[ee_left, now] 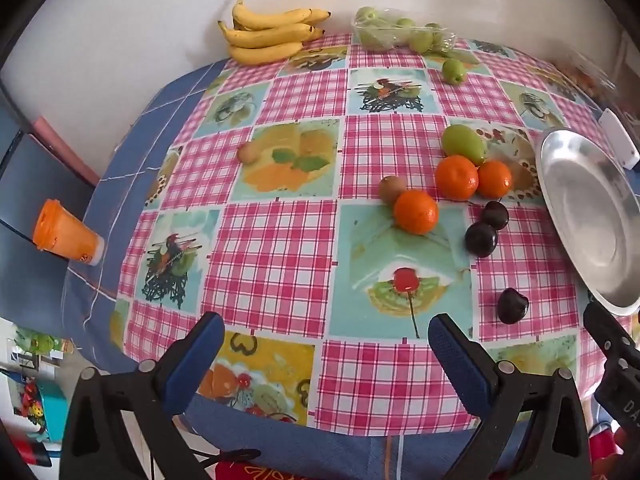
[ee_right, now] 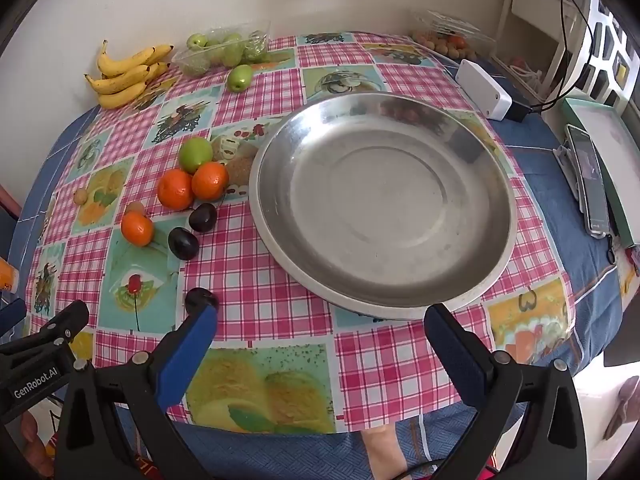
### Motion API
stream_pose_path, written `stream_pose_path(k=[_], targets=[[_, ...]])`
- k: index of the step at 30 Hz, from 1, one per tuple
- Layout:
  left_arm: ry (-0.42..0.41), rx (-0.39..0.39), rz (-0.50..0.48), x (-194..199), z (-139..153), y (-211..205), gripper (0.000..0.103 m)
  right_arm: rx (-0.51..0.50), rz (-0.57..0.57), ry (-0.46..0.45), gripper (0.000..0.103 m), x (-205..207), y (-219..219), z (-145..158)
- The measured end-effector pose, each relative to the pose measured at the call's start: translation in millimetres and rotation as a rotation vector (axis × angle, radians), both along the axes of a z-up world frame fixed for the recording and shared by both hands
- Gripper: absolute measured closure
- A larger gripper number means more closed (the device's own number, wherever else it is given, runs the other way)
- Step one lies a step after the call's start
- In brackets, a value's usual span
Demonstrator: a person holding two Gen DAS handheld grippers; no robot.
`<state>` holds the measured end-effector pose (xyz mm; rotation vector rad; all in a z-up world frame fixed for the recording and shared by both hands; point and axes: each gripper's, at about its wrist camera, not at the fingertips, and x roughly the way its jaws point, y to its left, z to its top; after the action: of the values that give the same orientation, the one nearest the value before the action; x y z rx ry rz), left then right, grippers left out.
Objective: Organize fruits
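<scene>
Three oranges [ee_left: 416,211] [ee_right: 175,189], a green mango [ee_left: 464,144] [ee_right: 195,154], two kiwis [ee_left: 391,189] and three dark plums [ee_left: 481,239] [ee_right: 183,243] lie loose on the checked tablecloth. A wide steel bowl [ee_left: 592,216] [ee_right: 304,200] stands empty to their right. Bananas [ee_left: 268,32] [ee_right: 124,76] and a tray of green apples [ee_left: 400,32] [ee_right: 224,52] sit by the far wall. My left gripper [ee_left: 326,340] hangs open over the table's near edge, with nothing between its fingers. My right gripper [ee_right: 320,328] is open too, just short of the bowl's near rim; one plum [ee_right: 201,298] peeks from behind its left finger.
An orange cup [ee_left: 66,236] stands off the table's left side. In the right wrist view a white box [ee_right: 484,88], a phone [ee_right: 588,184] and a green-edged tray [ee_right: 616,160] lie on the table's right part. A clear punnet of small fruits [ee_right: 448,40] sits at the far right.
</scene>
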<state>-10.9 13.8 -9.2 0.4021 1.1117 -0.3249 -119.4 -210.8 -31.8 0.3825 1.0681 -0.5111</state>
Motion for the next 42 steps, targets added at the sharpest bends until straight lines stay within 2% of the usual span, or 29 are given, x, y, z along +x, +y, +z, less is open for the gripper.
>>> stream_pose_path(k=[17, 42], targets=[[0.005, 0.025, 0.061, -1, -5, -30, 0.0, 0.001, 0.0, 0.001, 0.0, 1, 1, 2], [0.014, 0.025, 0.079, -1, -6, -34, 0.0, 0.004, 0.007, 0.005, 0.0, 2, 2, 1]])
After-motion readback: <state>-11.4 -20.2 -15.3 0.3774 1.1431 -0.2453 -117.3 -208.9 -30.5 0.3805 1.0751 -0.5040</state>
